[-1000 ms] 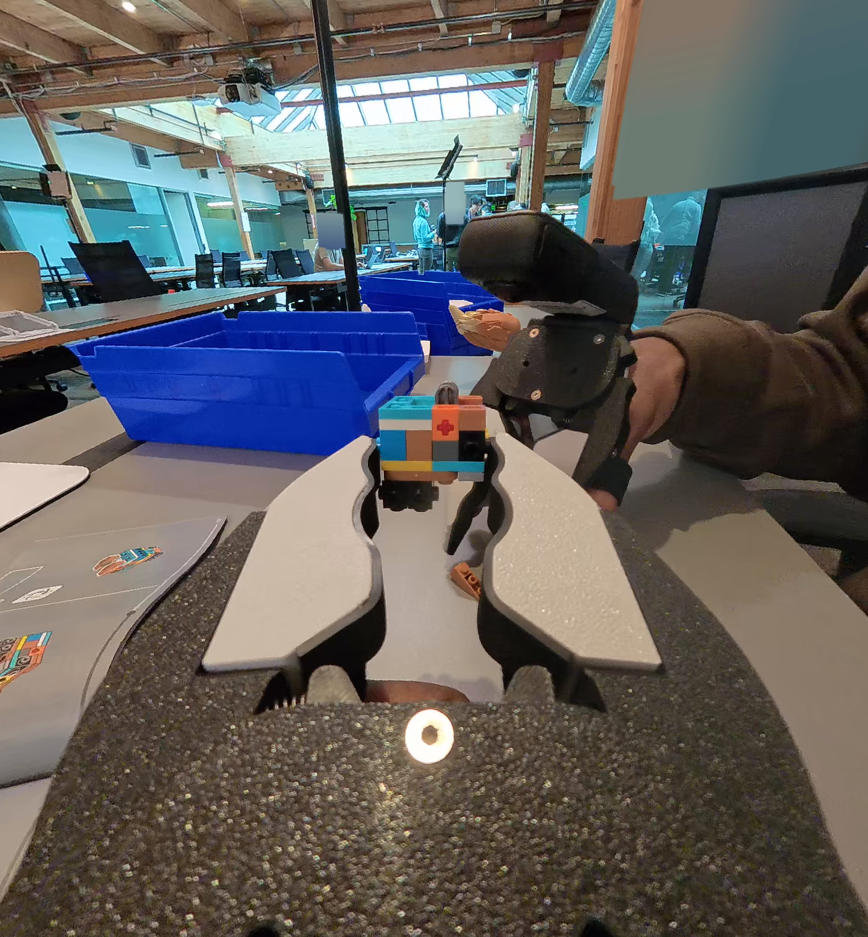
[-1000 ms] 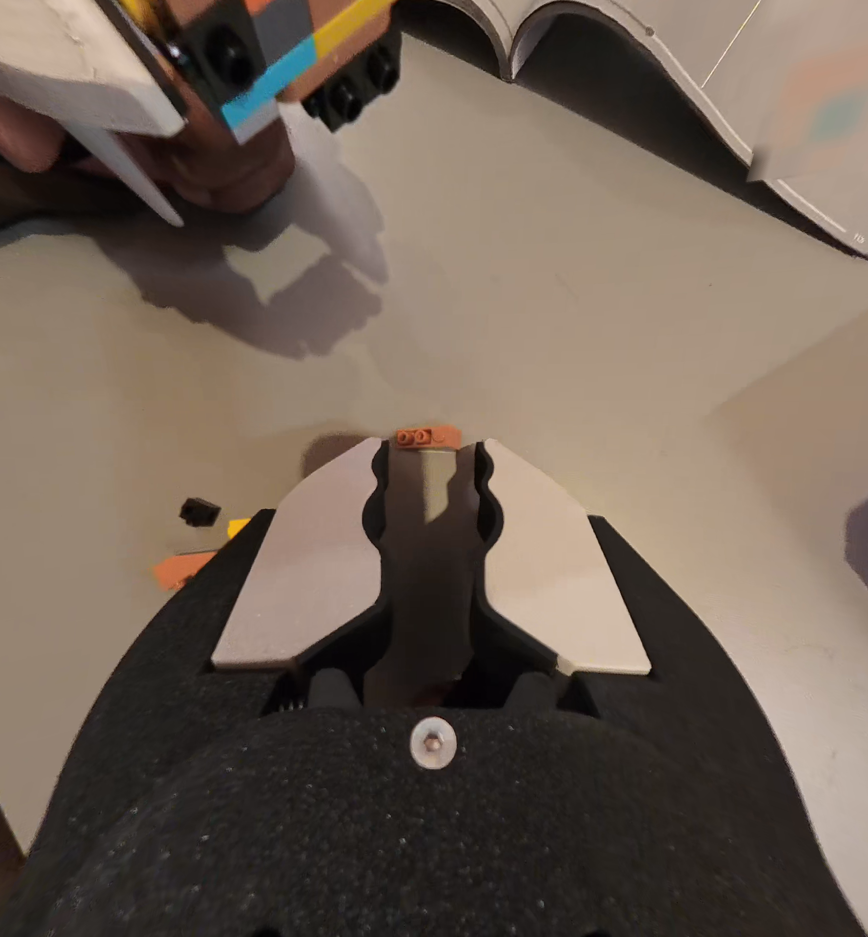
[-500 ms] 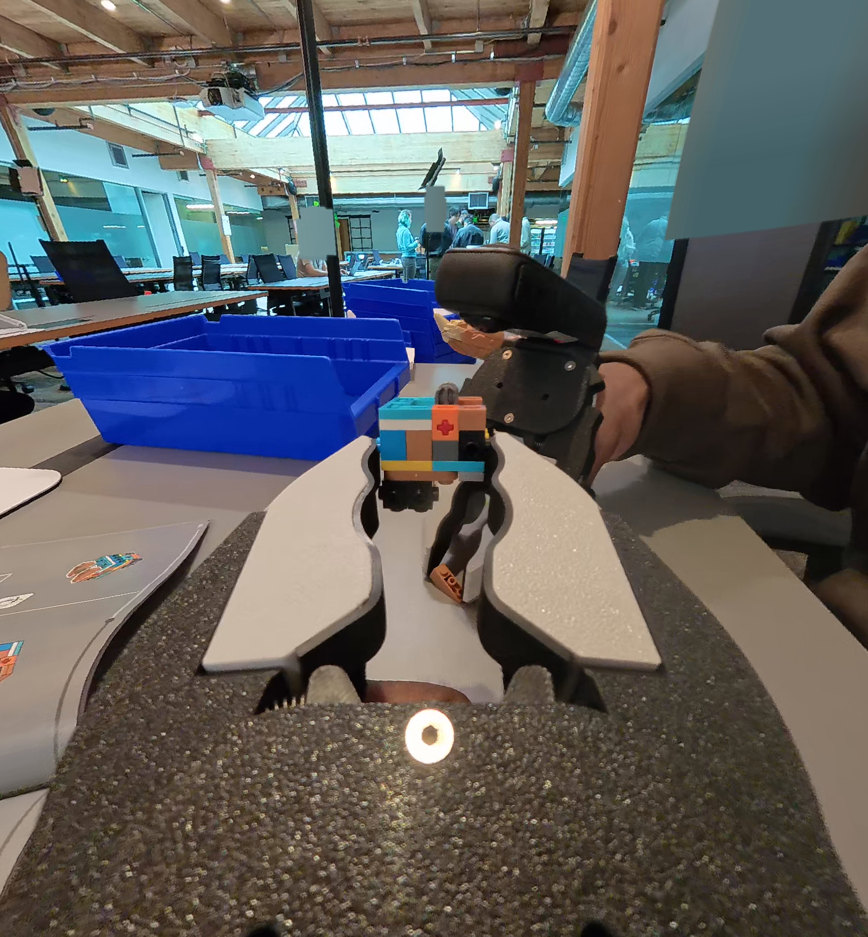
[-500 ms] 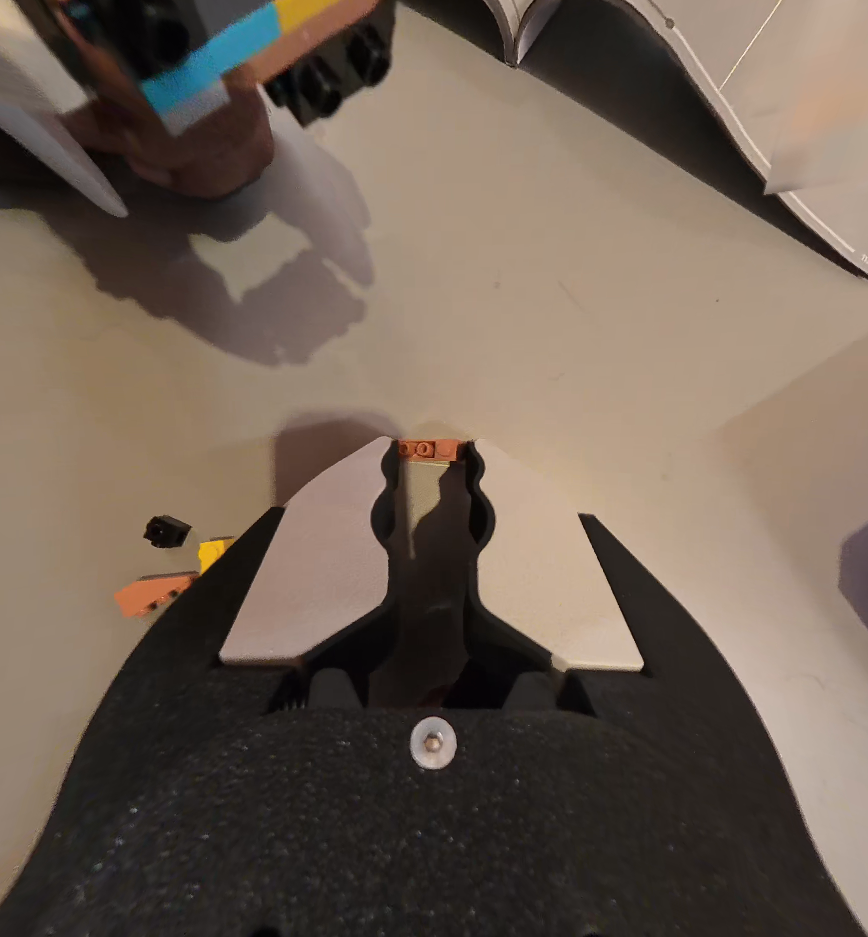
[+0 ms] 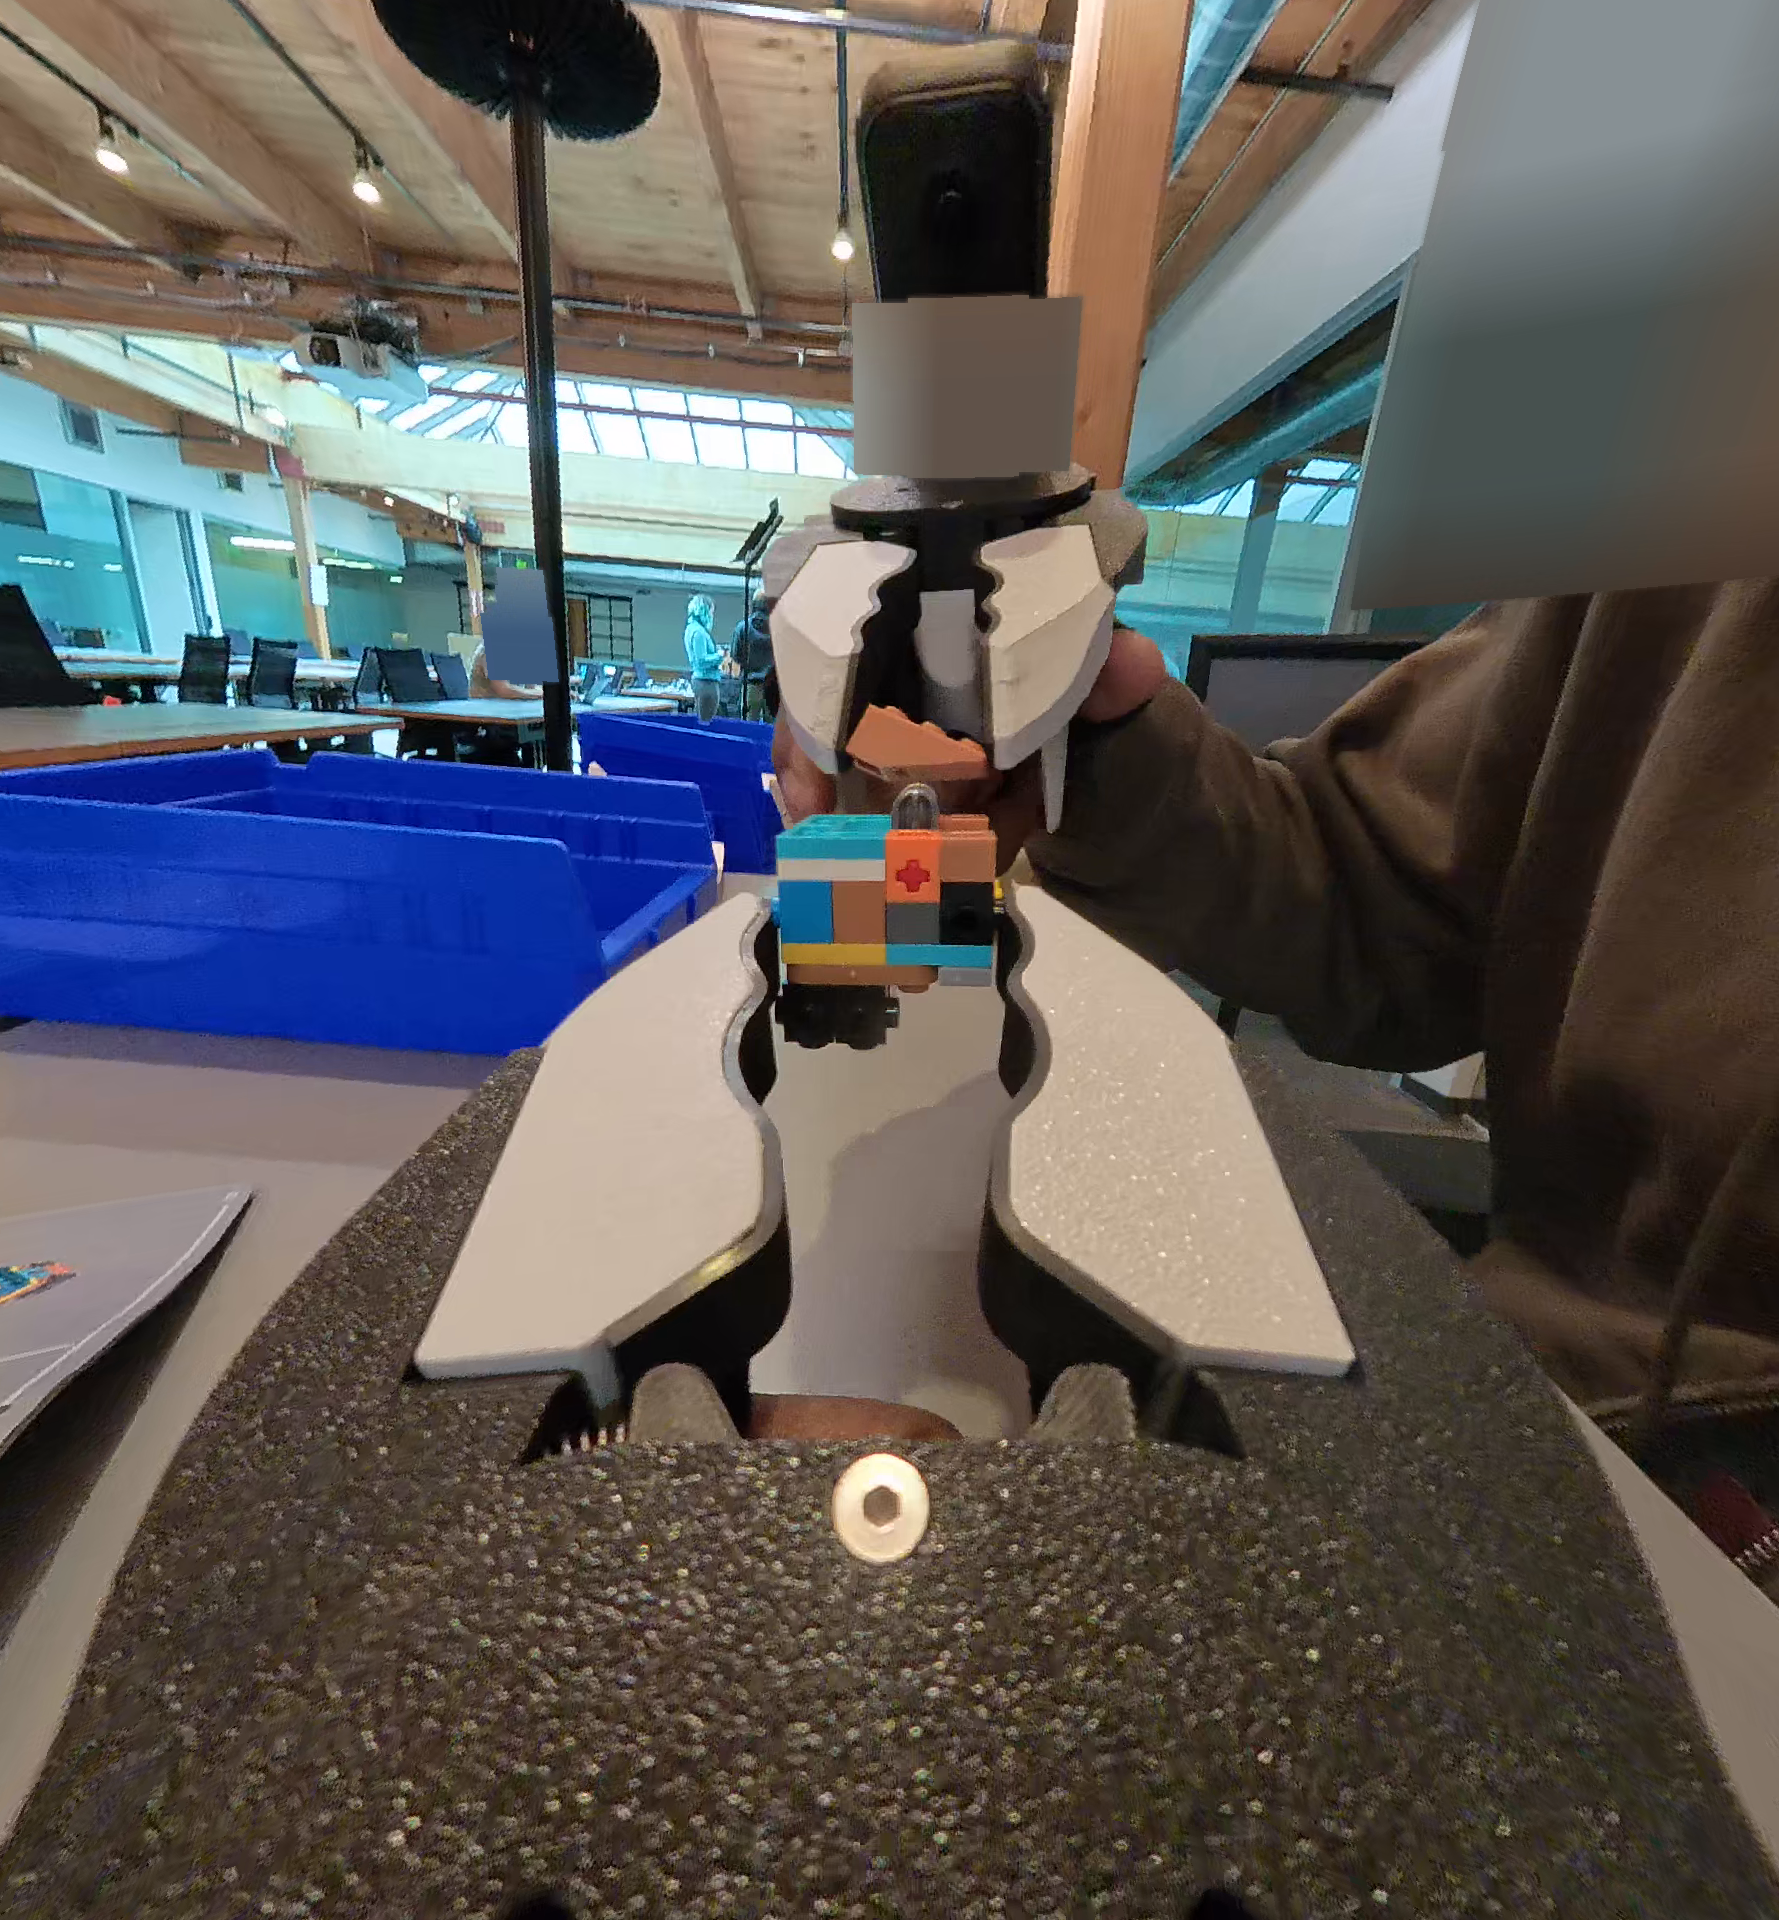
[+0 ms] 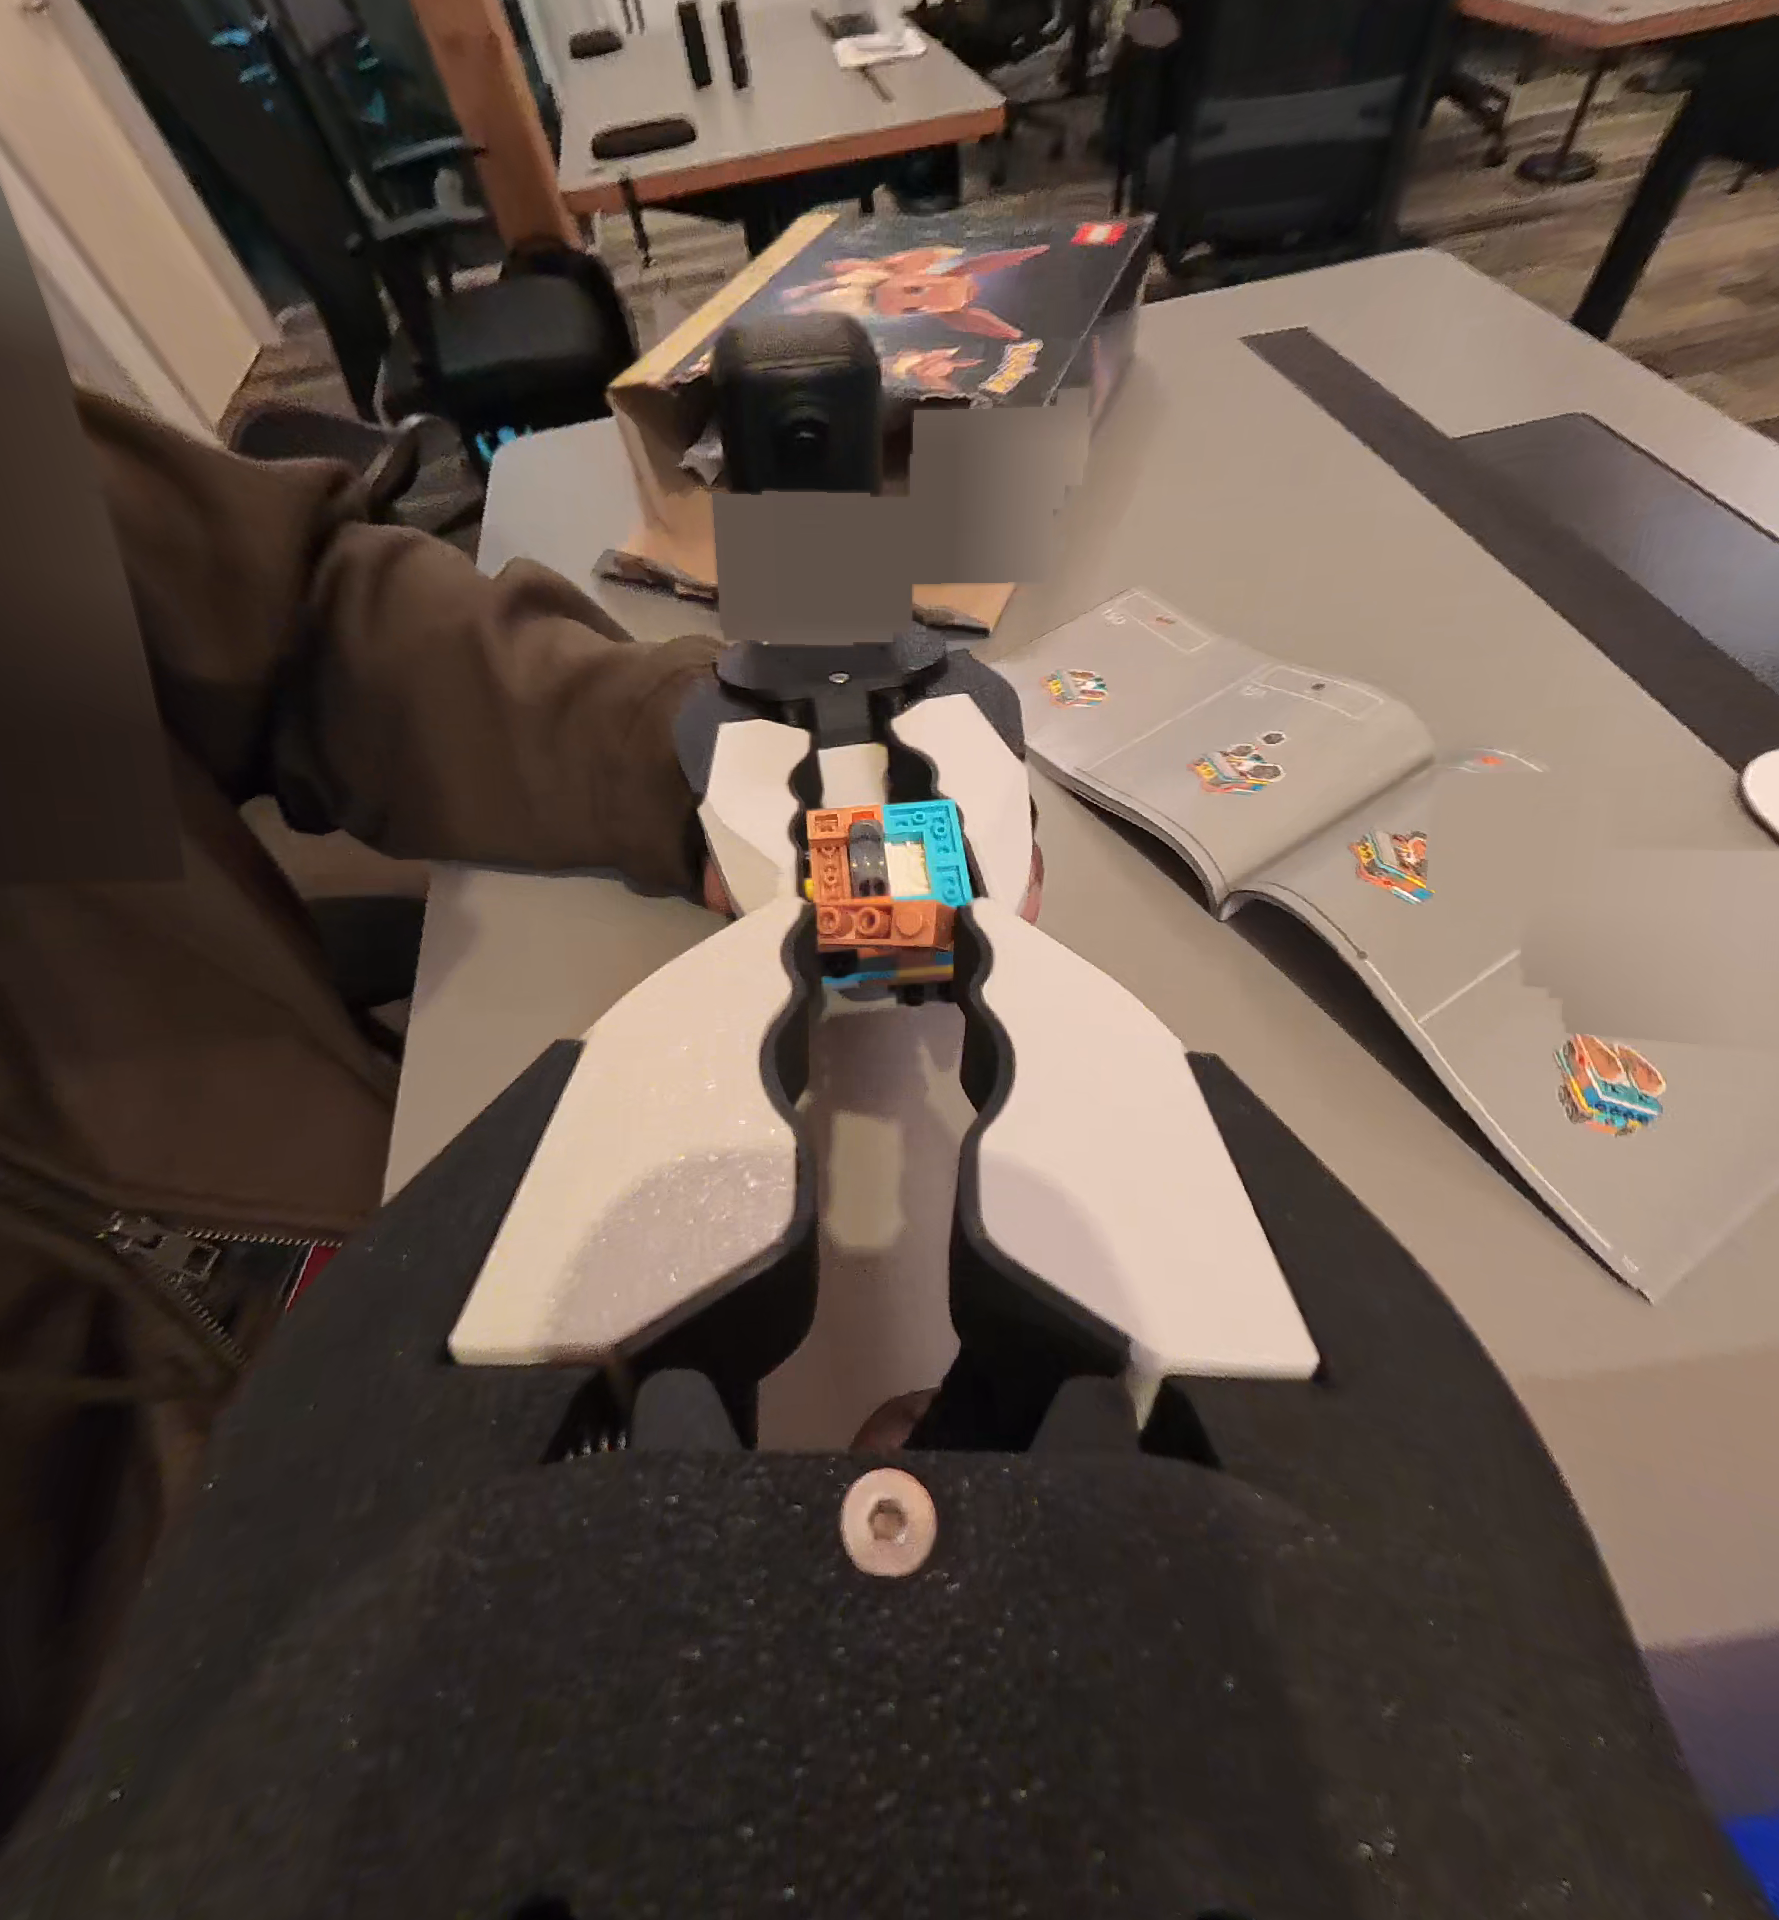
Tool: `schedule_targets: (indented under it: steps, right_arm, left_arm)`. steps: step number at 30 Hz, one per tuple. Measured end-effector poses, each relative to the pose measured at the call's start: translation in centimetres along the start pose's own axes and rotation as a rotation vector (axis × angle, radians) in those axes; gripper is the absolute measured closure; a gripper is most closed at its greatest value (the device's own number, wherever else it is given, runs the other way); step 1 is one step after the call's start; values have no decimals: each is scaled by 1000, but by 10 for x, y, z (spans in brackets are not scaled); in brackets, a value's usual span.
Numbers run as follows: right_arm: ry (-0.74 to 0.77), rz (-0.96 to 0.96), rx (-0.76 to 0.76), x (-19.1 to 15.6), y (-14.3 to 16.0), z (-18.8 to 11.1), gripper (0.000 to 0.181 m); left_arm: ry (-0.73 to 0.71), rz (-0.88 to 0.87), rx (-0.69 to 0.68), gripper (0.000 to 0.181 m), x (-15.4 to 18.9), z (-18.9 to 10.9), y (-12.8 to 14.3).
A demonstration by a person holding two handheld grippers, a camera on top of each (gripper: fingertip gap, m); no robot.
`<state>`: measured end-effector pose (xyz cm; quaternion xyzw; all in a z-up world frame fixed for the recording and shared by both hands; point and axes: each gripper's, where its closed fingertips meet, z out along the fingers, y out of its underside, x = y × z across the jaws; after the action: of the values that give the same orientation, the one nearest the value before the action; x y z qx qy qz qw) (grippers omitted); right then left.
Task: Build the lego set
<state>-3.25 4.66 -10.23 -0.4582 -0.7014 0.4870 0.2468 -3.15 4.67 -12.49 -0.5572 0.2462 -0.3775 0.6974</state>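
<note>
The orange piece [image 5: 916, 743], pinched by the right gripper [image 5: 932, 748], is best aligned just above the model [image 5: 885, 909], which is clamped in the left gripper [image 5: 885, 935].

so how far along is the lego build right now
Done: a small multicoloured block assembly exists, clamped in the left gripper. In hand: the right gripper holds an orange brick just above the assembly's top, not yet pressed on. Left: seating that brick, plus likely many more steps, since the open instruction booklet pictures larger stages and the build is tiny beside it.
</note>
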Motion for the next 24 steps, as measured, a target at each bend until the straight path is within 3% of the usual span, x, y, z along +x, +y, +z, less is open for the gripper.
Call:
schedule_targets:
  steps: [24]
  right_arm:
    - [-35,-96,-214,-14,0,7,156]
  left_arm:
    - [39,63,40,141,12,2,-6]
